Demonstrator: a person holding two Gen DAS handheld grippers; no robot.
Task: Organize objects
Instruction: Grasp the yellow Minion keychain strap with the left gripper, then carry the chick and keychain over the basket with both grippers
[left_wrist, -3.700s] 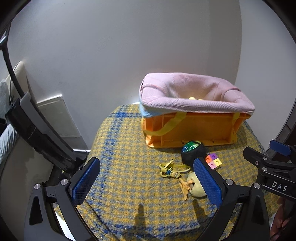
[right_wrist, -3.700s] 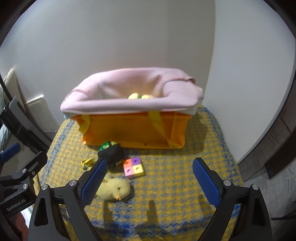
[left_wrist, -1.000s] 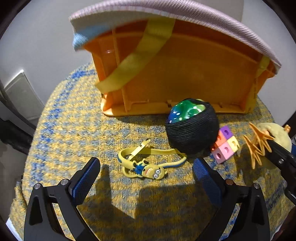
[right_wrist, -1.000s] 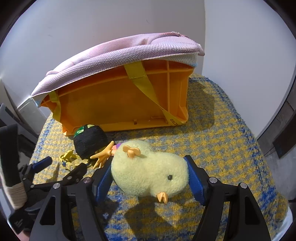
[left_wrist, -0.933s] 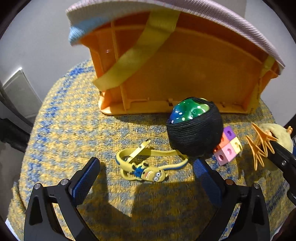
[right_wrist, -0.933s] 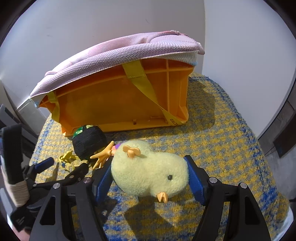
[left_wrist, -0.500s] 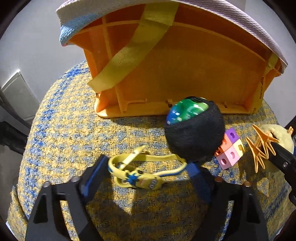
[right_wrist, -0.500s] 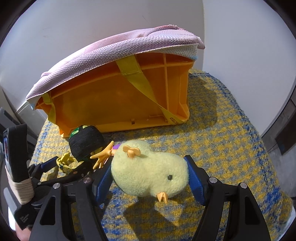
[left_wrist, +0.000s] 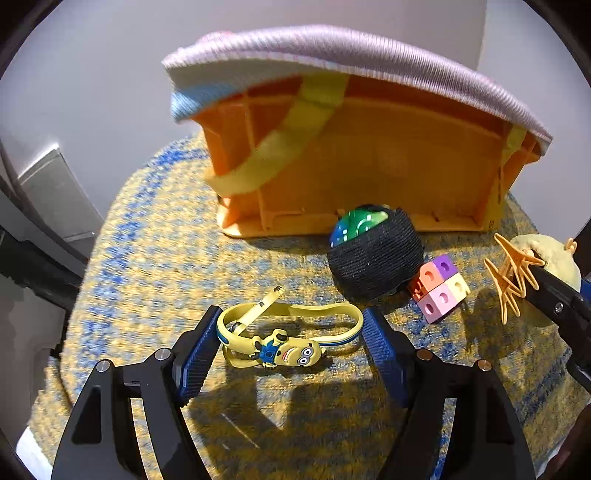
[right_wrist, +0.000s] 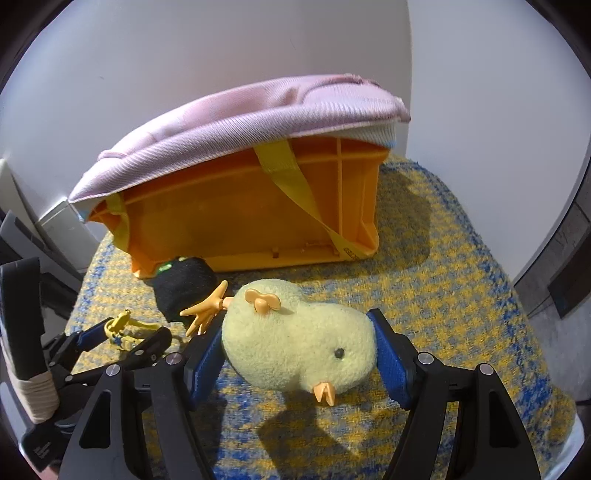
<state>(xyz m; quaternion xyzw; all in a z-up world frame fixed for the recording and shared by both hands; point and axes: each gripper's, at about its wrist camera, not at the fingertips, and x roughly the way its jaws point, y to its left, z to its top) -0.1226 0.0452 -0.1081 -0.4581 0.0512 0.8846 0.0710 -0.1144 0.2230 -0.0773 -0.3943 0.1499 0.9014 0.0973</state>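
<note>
The left gripper (left_wrist: 288, 332) has its jaws closing on the yellow Minion wristband (left_wrist: 284, 338), whose ends touch both blue pads just above the blue-and-yellow woven desk (left_wrist: 147, 266). The right gripper (right_wrist: 297, 356) pinches the yellow plush chick (right_wrist: 295, 343) between its pads. Near the orange crate (left_wrist: 369, 166) sit a black-netted ball (left_wrist: 375, 258) and a four-colour cube block (left_wrist: 439, 288), touching each other.
</note>
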